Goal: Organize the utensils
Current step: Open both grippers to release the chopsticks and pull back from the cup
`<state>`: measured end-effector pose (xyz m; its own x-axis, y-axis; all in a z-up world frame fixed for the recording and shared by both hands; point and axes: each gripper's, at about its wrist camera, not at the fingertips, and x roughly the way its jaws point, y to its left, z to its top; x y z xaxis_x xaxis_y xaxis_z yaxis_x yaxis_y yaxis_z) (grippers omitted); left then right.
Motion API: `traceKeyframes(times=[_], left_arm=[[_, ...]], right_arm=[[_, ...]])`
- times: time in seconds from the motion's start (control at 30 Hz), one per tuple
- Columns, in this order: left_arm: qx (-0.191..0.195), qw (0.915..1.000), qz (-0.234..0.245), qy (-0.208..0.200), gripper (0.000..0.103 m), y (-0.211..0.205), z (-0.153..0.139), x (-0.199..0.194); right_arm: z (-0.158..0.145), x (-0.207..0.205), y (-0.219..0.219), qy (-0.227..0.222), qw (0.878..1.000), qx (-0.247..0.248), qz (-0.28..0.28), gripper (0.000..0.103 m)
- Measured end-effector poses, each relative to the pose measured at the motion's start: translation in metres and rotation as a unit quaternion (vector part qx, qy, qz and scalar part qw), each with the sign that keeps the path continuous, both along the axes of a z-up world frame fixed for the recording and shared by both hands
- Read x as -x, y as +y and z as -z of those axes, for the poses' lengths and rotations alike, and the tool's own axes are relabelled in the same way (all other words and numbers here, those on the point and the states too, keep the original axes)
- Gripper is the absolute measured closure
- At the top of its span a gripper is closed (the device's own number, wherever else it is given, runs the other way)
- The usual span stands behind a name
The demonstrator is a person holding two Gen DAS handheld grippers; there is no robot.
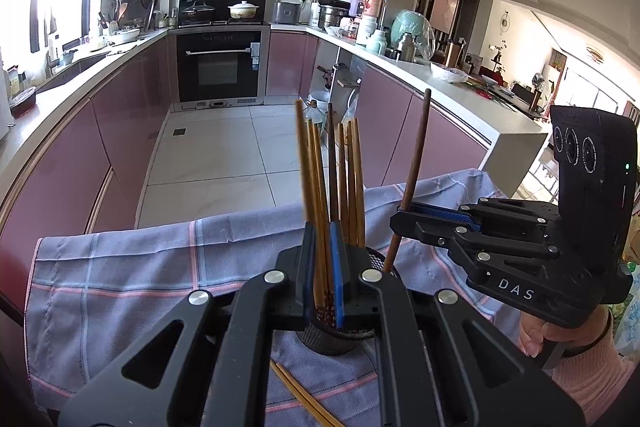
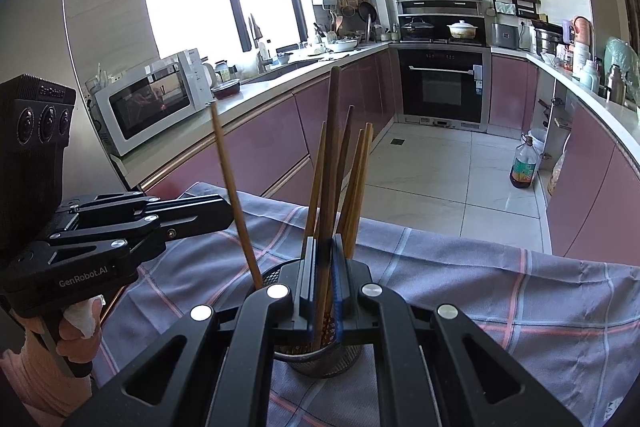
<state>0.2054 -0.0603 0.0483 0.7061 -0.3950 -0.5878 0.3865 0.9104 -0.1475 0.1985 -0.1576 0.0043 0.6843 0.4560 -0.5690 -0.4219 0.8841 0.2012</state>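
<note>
Your left gripper (image 1: 322,259) has its jaws clamped on a light wooden chopstick (image 2: 236,195), and your right gripper (image 2: 324,279) has its jaws clamped on a dark chopstick (image 1: 414,171). Both sticks stand nearly upright, long axis vertical, lower tips at the rim of the mesh holder (image 2: 320,359) directly below and between the two grippers. The holder sits on a checked cloth (image 1: 140,267) over the counter and already carries several upright chopsticks. Two loose chopsticks (image 1: 300,395) lie flat on the cloth nearby

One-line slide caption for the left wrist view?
Left gripper lowers a light chopstick into the mesh holder; right gripper brings a dark chopstick.
</note>
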Motion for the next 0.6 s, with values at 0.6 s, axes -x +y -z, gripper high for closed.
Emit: traceKeyframes(times=[0.6], left_arm=[[0.005,0.9996,-0.027,0.008,0.076,0.017,0.029,0.011]], right_arm=[[0.017,0.0,-0.015,0.015,0.999,-0.025,0.023,0.08]])
